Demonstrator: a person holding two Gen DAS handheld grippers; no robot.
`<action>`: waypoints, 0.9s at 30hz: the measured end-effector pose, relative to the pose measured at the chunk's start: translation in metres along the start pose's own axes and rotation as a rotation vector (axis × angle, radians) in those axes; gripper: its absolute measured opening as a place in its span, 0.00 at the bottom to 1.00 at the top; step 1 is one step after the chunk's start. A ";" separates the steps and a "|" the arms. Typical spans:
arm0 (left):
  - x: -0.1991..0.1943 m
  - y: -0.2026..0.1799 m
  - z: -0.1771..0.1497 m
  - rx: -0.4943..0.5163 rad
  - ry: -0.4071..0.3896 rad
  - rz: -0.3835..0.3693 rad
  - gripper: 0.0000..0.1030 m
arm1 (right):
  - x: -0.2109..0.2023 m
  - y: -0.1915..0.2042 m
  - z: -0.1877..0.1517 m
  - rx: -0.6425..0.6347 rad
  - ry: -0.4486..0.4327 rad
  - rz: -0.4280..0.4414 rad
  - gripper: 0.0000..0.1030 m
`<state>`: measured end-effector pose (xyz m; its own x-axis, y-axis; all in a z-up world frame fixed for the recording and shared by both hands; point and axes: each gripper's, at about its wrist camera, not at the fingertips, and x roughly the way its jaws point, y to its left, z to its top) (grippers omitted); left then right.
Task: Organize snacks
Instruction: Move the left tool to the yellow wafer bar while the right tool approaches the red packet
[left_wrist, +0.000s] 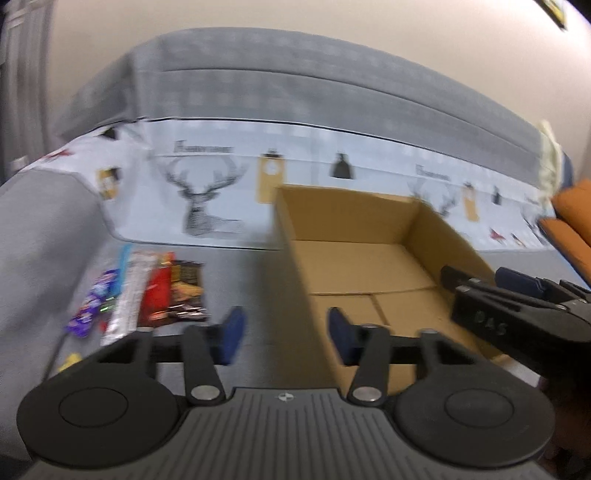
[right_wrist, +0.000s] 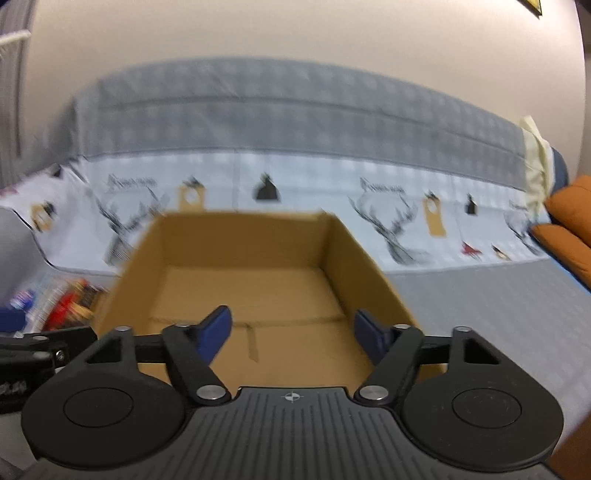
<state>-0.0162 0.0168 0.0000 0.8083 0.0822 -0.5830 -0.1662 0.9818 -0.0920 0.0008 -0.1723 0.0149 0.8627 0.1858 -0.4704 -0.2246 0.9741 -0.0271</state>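
While the cardboard box sits empty mid-sofa, snack packets lie beside its left wall.
Left gripper and right gripper: jaws part open, nothing held. Packets look light, crinkly, slippery; pinch flat across an edge.

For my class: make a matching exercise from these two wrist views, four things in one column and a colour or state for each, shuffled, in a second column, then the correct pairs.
Things:
1. cardboard box
2. snack packets
3. cushion
4. left gripper

Descriptions:
A. orange, at the right edge
B. jaws apart, nothing between the blue pads
C. open-topped, nothing visible inside
D. lying in a row on the grey cover, left of the box

Pairs: 1-C, 2-D, 3-A, 4-B
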 end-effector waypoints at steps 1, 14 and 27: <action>-0.002 0.009 0.000 -0.011 -0.003 0.017 0.37 | -0.002 0.008 0.002 -0.001 -0.019 0.028 0.61; 0.018 0.125 -0.059 -0.133 0.063 0.395 0.45 | -0.007 0.115 0.002 -0.104 -0.060 0.415 0.56; 0.013 0.178 -0.077 -0.344 0.215 0.322 0.17 | 0.047 0.185 -0.026 -0.149 0.197 0.546 0.61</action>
<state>-0.0790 0.1793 -0.0860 0.5573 0.2988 -0.7747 -0.5928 0.7965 -0.1193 -0.0117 0.0137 -0.0351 0.5076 0.6133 -0.6052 -0.6853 0.7131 0.1478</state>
